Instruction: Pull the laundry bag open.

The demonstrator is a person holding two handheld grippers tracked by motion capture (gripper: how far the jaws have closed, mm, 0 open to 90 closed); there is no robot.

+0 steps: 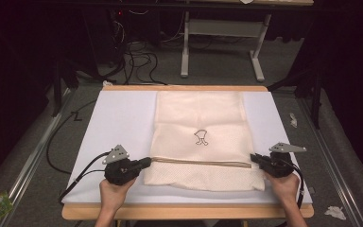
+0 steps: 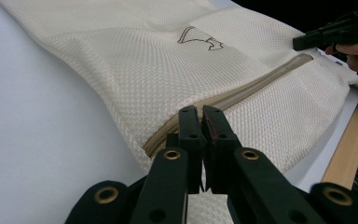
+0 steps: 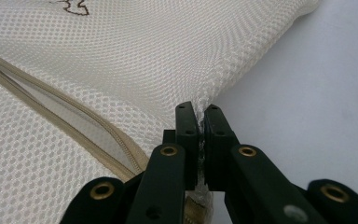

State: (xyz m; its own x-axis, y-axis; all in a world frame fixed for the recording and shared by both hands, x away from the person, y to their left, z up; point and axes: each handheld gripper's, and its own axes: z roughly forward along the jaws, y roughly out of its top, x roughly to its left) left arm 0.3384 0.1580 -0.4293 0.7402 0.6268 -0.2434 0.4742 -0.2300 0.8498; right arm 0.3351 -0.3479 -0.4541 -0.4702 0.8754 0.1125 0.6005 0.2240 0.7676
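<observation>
Two grippers pinched mesh bag [image 1: 199,137] at opposite ends of zipper [image 1: 201,162], likely to hold it taut, flat on white mat [image 1: 118,123]. High view: left gripper [image 1: 146,162] and right gripper [image 1: 254,157] lay low, pointed inward, hands behind.

Left gripper view: left gripper [image 2: 202,116] jaws clamped on bag [image 2: 135,60] at zipper [image 2: 242,91] end.

Right gripper view: right gripper [image 3: 200,115] jaws shut on bag [image 3: 144,60] edge beside zipper [image 3: 79,126].
</observation>
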